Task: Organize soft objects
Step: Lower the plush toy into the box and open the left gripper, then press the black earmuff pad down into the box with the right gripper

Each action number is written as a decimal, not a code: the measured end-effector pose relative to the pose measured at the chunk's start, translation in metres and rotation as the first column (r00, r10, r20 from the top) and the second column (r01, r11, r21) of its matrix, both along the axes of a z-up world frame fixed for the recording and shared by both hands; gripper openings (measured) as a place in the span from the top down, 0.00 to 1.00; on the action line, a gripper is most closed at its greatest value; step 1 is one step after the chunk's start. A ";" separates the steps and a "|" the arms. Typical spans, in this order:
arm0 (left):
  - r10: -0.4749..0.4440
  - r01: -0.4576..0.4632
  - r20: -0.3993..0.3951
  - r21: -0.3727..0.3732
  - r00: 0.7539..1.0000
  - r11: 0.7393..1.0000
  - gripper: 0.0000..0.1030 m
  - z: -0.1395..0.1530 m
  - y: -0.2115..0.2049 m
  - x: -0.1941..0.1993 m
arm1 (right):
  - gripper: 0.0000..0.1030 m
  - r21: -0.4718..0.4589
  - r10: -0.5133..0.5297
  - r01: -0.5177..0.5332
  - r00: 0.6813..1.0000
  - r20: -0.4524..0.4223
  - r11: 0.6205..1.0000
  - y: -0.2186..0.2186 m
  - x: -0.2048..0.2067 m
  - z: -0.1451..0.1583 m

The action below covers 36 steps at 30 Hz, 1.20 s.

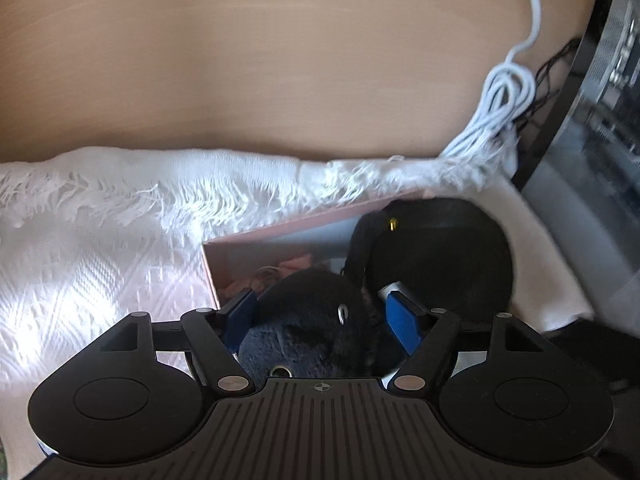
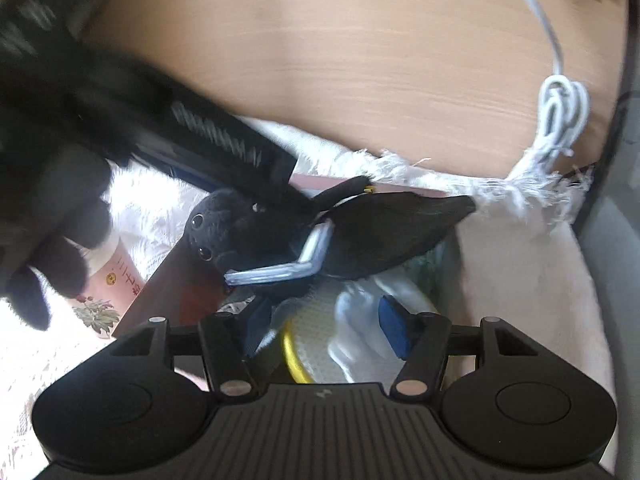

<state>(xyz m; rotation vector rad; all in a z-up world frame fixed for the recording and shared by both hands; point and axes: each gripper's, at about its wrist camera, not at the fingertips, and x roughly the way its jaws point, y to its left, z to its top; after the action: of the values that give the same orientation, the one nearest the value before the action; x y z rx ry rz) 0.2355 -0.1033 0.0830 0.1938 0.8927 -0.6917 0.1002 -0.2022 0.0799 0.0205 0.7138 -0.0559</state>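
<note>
A black plush toy (image 1: 316,320) is held between the blue pads of the left gripper (image 1: 324,316), the fingers closed against its sides, directly over an open pink box (image 1: 256,248) set on a white fringed cloth (image 1: 100,248). In the right wrist view the same toy (image 2: 224,232) is seen from the side, its glass eyes facing the camera and a broad black wing (image 2: 392,232) stretched across the box's far corner; the left gripper's dark body (image 2: 224,144) is clamped over it from above. The right gripper (image 2: 324,328) is held low over the box, its fingers set fairly wide around pale soft items (image 2: 360,320) and a yellow-edged piece (image 2: 292,356); whether anything is actually gripped cannot be told. A coiled white cable (image 1: 500,96) lies on the wooden tabletop (image 1: 280,60) beyond the cloth. The step in hand is judged to be the placing of the toy in the box. What is called for next, by that reading, is a lowering until the toy is supported, with the wing tucked inside the rim, before the left fingers are opened.
</note>
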 end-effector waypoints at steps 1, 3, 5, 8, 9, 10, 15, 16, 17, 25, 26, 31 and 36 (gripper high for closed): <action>-0.005 0.005 0.006 0.013 1.000 1.000 0.25 -0.004 -0.001 0.000 | 0.42 0.001 -0.012 0.012 1.000 0.017 1.000 -0.002 -0.006 0.003; -0.009 0.008 0.009 0.025 1.000 1.000 0.25 -0.009 -0.001 0.001 | 0.42 0.003 -0.037 0.037 0.998 0.058 0.999 -0.007 -0.017 0.010; -0.008 0.008 -0.001 0.031 1.000 0.999 0.25 -0.013 0.000 0.003 | 0.42 -0.004 -0.057 0.058 0.992 0.110 0.998 -0.008 -0.022 0.016; -0.019 0.019 -0.002 0.034 1.000 0.999 0.25 -0.014 0.000 0.003 | 0.42 -0.038 -0.089 0.097 0.980 0.177 0.995 -0.001 -0.020 0.025; -0.022 0.022 0.000 0.037 1.000 0.999 0.25 -0.014 0.001 0.003 | 0.43 -0.058 -0.105 0.118 0.975 0.195 0.991 0.003 -0.016 0.027; -0.025 0.025 0.001 0.039 1.000 0.999 0.25 -0.012 0.001 0.002 | 0.47 -0.081 -0.115 0.135 0.971 0.208 0.988 0.006 -0.012 0.028; -0.030 0.030 0.004 0.017 1.000 0.999 0.31 -0.003 0.012 0.001 | 0.67 -0.143 -0.144 0.175 0.969 0.200 0.974 0.018 0.008 0.027; -0.031 0.031 0.005 0.006 1.000 1.000 0.31 0.000 0.016 0.001 | 0.68 -0.135 -0.151 0.178 0.970 0.190 0.975 0.018 0.009 0.026; -0.029 0.029 0.007 -0.007 1.000 1.000 0.31 0.003 0.019 0.001 | 0.68 -0.123 -0.156 0.180 0.971 0.182 0.976 0.016 0.010 0.025; 0.038 -0.036 0.011 -0.161 0.999 0.986 0.31 0.032 0.054 -0.002 | 0.68 0.011 -0.285 0.286 0.952 0.107 0.958 -0.004 0.028 0.022; 0.043 -0.041 0.007 -0.178 0.999 0.983 0.31 0.034 0.059 -0.002 | 0.70 0.063 -0.305 0.301 0.950 0.070 0.951 -0.012 0.032 0.018; 0.058 -0.058 -0.006 -0.199 0.998 0.978 0.31 0.040 0.072 -0.006 | 0.93 0.283 -0.253 0.249 0.967 -0.022 0.926 -0.018 0.031 0.008; 0.028 -0.031 -0.018 -0.183 0.999 0.983 0.32 0.041 0.062 -0.011 | 0.93 0.353 -0.131 0.148 0.989 -0.072 0.924 0.004 0.027 0.003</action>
<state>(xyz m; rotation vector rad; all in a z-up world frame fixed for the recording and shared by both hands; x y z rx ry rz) 0.2244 -0.0414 0.1241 0.0111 0.8395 -0.7439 0.1268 -0.1982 0.0826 0.4217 0.7614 -0.0628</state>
